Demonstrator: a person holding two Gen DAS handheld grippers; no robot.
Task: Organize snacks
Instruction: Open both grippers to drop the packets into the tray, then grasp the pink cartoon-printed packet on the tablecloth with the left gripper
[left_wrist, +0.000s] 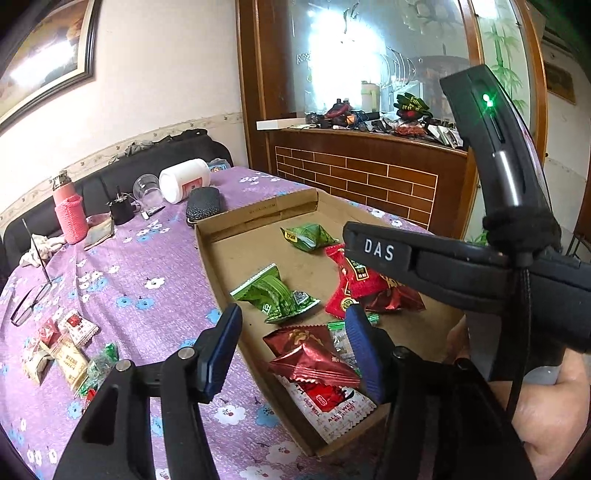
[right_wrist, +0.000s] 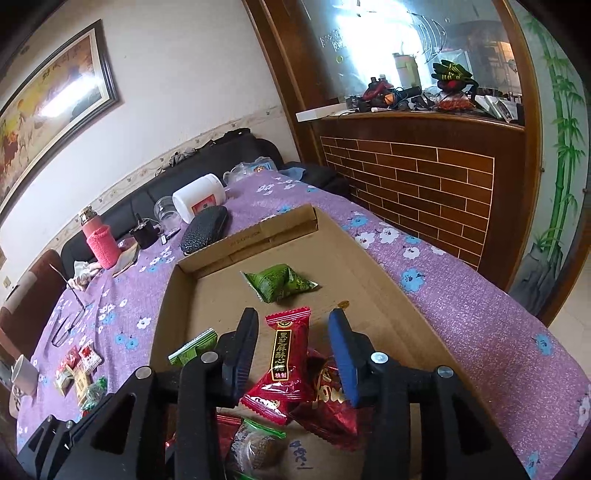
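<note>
**Snacks going into the cardboard box**

The right hand-held gripper (right_wrist: 293, 347) is partly open. A red candy packet (right_wrist: 282, 365) lies between its two fingers, but the pads do not press on it. It holds nothing. The packet rests on other snacks in the cardboard box (right_wrist: 373, 266).

The left hand-held gripper (left_wrist: 291, 347) is open about half way and holds nothing too. It hangs over the near left edge of the box, above a dark red packet (left_wrist: 314, 360). A green packet (left_wrist: 275, 295) lies just past its tips.

I think this step is letting go of a snack in the box. To do it well, open the fingers wide first. Then lift the gripper straight up, so the pads do not drag the red candy packet back out. After that, go for the small pile of snacks (left_wrist: 62, 350) left outside the box on the purple surface (left_wrist: 155, 258).

The left view shows the right gripper from the side, with a bit of the person's hand (left_wrist: 543, 406) under it. The right view does not show that hand. The right view shows the gold writing on the red candy packet, a white mug (right_wrist: 24, 374) at the left edge, and another green packet (right_wrist: 279, 282) alone farther in the box.
</note>
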